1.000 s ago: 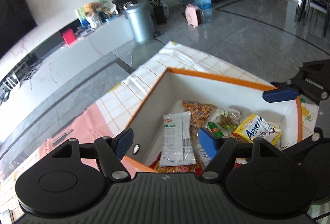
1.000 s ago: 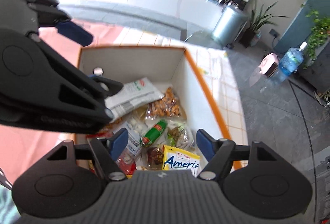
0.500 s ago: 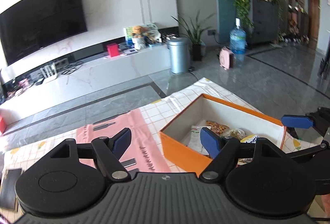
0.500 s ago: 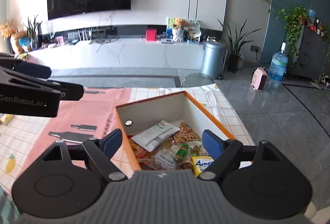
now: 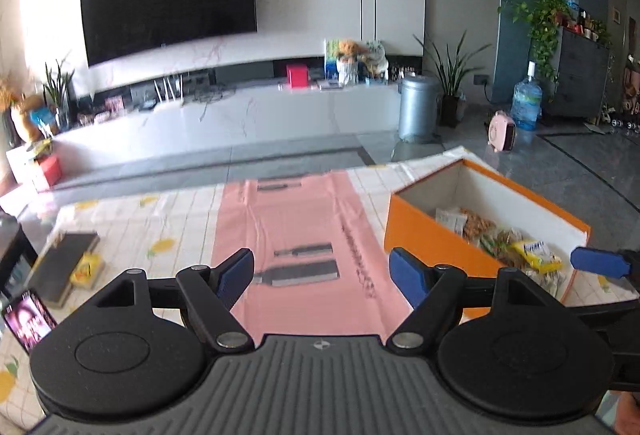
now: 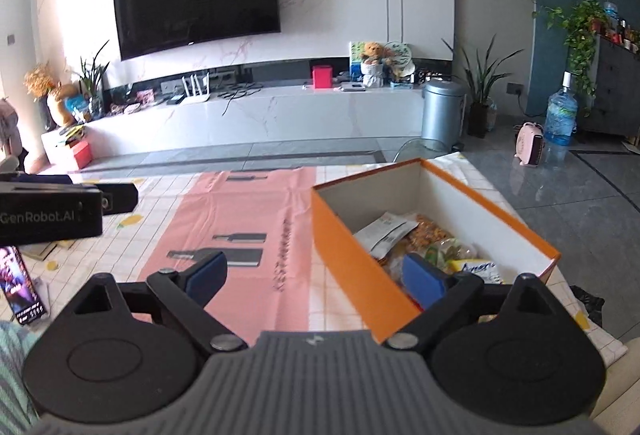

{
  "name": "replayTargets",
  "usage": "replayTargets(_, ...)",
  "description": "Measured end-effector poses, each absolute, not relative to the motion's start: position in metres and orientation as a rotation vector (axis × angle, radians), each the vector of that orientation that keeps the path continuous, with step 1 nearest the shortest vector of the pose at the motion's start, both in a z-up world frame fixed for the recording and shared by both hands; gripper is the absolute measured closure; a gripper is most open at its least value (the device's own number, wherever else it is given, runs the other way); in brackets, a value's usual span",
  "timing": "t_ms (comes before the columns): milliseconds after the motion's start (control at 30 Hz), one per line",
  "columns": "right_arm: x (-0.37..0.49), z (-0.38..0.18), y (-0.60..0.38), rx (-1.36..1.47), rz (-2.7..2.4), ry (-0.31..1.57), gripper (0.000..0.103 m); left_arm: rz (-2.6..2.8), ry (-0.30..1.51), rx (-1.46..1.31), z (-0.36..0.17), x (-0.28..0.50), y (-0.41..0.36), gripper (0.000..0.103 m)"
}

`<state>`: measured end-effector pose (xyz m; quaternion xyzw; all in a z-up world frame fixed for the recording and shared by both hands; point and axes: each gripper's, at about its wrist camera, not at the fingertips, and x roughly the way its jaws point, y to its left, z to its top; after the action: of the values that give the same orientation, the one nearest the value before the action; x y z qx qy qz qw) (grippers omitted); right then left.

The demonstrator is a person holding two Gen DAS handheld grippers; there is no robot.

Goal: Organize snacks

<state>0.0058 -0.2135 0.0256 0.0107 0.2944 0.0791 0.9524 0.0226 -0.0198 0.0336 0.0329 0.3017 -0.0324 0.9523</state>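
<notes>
An orange box (image 5: 416,235) with a white inside stands on the table at the right; it also shows in the right wrist view (image 6: 352,259). Several snack packets lie in it, among them a yellow packet (image 5: 536,255) and a white packet (image 6: 386,231). My left gripper (image 5: 322,275) is open and empty, held above the pink mat (image 5: 292,231), left of the box. My right gripper (image 6: 316,275) is open and empty, above the box's near left wall. One of its blue fingertips (image 5: 596,262) shows in the left wrist view.
A checked cloth (image 5: 160,219) covers the table. A dark book (image 5: 66,259) and a phone (image 5: 28,319) with a lit screen lie at the left. A TV wall, a low white cabinet, a metal bin (image 6: 442,115) and a water bottle (image 6: 560,123) stand beyond.
Both grippers have lifted and pulled back from over the box's inside, and the left one has swung left. The views now look across the table and room. Both stay open and empty.
</notes>
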Motion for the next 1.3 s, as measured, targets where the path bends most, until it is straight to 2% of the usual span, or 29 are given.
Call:
replayTargets(367, 0.001, -0.005, -0.2, -0.038, 0.059, 0.685, 0.012, -0.063, 0.756, 0.051, -0.012, 0.008, 0.006, 0.013)
replayTargets(1300, 0.029, -0.038, -0.203, -0.012, 0.048, 0.765, 0.012, -0.05, 0.85, 0.048, -0.037, 0.027, 0.004, 0.013)
